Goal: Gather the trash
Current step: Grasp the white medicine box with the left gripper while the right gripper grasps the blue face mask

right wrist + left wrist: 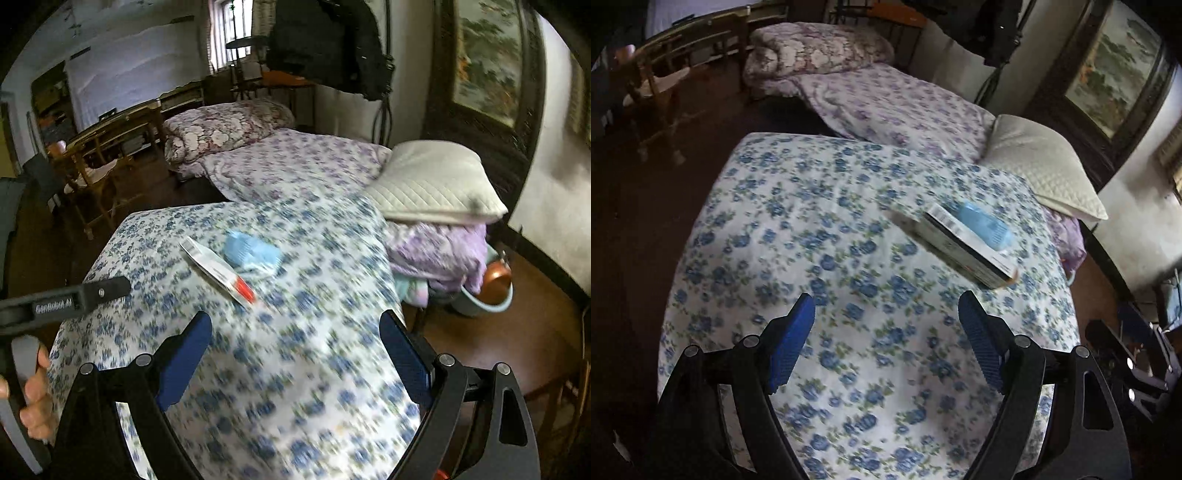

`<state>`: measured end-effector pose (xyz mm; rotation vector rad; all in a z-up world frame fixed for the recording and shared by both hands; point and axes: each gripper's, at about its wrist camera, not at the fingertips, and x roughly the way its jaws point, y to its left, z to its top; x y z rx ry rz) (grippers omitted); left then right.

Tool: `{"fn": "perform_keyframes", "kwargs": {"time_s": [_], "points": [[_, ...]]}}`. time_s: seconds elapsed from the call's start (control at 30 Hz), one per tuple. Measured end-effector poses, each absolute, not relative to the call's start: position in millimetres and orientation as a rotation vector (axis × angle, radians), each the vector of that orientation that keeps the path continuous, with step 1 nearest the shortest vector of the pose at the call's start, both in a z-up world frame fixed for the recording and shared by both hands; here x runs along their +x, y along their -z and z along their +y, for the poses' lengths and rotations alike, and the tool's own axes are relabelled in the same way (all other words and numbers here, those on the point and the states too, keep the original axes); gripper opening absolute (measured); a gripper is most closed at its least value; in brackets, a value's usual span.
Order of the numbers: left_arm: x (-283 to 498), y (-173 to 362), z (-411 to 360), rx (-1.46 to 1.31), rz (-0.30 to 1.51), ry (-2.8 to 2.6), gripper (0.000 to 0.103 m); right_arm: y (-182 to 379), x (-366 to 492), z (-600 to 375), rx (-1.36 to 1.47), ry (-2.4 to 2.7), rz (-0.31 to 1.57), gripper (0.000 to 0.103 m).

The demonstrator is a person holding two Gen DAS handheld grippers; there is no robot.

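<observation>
both grippers' jaws wide, empty; flat box (964, 247) beside blue mask (984, 225) on floral sheet (812, 240).

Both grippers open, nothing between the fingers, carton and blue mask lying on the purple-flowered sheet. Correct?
One error: the carton and blue mask lie on the blue-flowered sheet, per the right wrist view. Left gripper and right gripper are open, holding nothing.

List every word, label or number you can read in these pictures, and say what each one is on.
"GenRobot.AI": white lettering on the black body of the left gripper, seen in the right wrist view; the last letters are soft.
Flat box on the flowered bedspread: a barcode strip and small print along its edge, too blurred to read in either view.
Blue packet beside it: no legible text.
</observation>
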<state>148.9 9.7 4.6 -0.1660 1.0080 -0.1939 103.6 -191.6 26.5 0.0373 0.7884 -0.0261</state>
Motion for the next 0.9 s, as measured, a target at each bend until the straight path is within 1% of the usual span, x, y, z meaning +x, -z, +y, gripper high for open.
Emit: {"fn": "perform_keyframes", "kwargs": {"time_s": [0.17, 0.43, 0.53, 0.73, 0.9], "points": [[154, 2, 23, -0.161, 1.005, 0.130, 0.081, -22, 142, -177, 0.026, 0.021, 0.791, 0.090], [173, 11, 51, -0.280, 1.025, 0.086, 0.082, 3, 186, -181, 0.089, 0.052, 0.861, 0.090], [177, 15, 53, -0.350, 1.048, 0.121, 0.082, 16, 194, -180, 0.098, 0.034, 0.897, 0.090], [177, 18, 51, -0.350, 1.061, 0.109, 0.084, 27, 197, -183, 0.158, 0.022, 0.925, 0.090], [175, 17, 50, -0.348, 1.057, 0.105, 0.084, 32, 192, -163, 0.213, -0.146, 1.018, 0.090]]}}
